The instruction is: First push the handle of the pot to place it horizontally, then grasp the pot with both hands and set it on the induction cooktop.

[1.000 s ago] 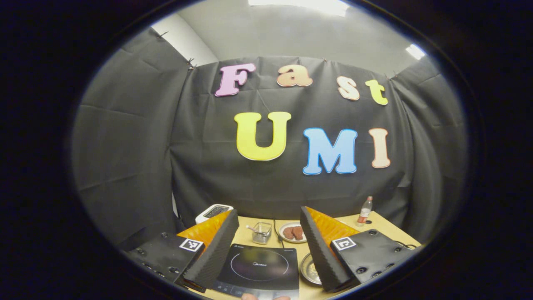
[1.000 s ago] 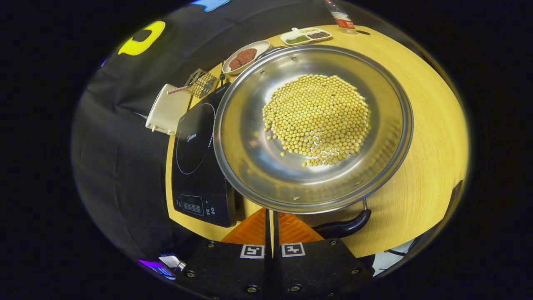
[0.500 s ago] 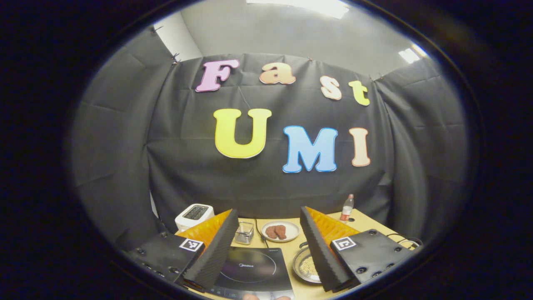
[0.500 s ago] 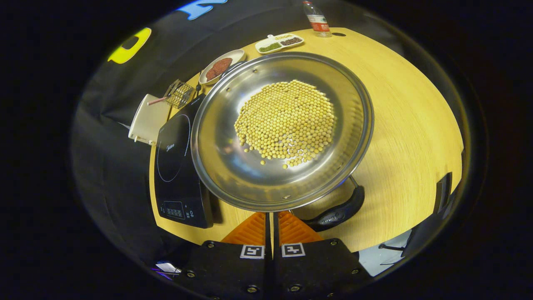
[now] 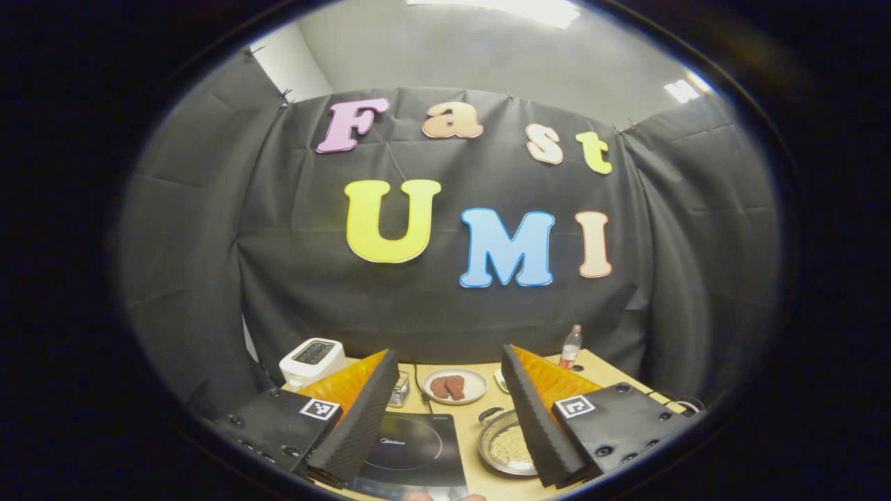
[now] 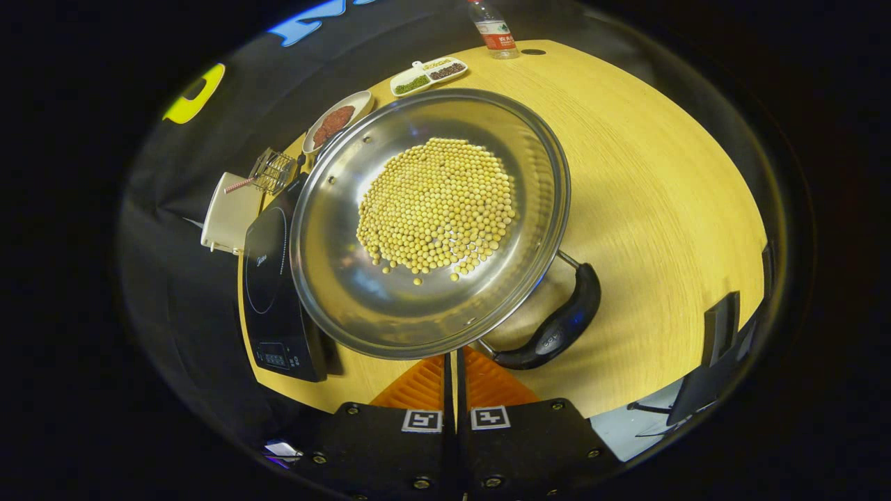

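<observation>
In the left gripper view, a white toaster (image 5: 311, 358) stands at the far left corner of the wooden surface (image 5: 605, 372), against the booth's black cloth wall. The left gripper (image 5: 449, 407) hangs above the near edge of the surface with its fingers (image 5: 362, 417) spread wide and nothing between them. Between the fingers lies the black induction cooktop (image 5: 414, 452), and behind it a small wire basket (image 5: 399, 393) and a white plate of reddish-brown meat pieces (image 5: 454, 385). Just right of the cooktop sits the steel pot (image 5: 502, 449), partly hidden by the right-hand finger; it holds yellow soybeans. A clear plastic bottle (image 5: 571, 346) stands upright near the far right edge.

In the right gripper view, the toaster (image 6: 226, 221) and wire basket (image 6: 271, 170) appear at the left, then the induction cooktop (image 6: 271, 292), whose control panel faces the near edge. The pot (image 6: 348, 292) sits on the surface just beside the cooktop, its rim overlapping the cooktop's edge in this view; whether it touches it I cannot tell. The soybeans (image 6: 437, 205) are heaped in its middle. The pot's black handle (image 6: 553, 330) juts from its lower right side and lies low above the surface. The right gripper (image 6: 451, 365) is just below the pot's near rim, fingers pressed together, pinching nothing. Beyond the pot are the meat plate (image 6: 334, 122), a divided dish of beans (image 6: 428, 75) and the bottle (image 6: 493, 31).
</observation>
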Tool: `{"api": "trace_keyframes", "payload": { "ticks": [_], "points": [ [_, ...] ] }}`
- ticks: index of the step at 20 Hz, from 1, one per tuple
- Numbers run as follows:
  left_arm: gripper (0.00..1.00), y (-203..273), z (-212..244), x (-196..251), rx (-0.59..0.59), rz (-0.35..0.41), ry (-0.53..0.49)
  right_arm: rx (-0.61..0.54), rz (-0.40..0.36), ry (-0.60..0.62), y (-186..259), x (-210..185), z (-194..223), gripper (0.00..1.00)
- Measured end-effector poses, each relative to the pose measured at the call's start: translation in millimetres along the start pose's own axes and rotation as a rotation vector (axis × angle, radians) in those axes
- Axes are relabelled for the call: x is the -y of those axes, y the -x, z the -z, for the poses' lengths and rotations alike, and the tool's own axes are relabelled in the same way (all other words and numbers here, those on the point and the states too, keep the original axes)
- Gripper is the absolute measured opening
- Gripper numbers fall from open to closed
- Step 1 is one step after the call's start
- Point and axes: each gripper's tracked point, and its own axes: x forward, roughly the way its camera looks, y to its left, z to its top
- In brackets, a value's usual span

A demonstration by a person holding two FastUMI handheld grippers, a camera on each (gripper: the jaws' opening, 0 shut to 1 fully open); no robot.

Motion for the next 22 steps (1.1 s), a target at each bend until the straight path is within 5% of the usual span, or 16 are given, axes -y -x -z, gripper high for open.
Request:
{"api": "trace_keyframes", "payload": {
  "ticks": [22],
  "points": [
    [0.98, -38, 37, 85, -0.091, -0.028, -0.039, 0.014, 0.114, 0.168, 4, 117, -105, 0.01]
  ]
}}
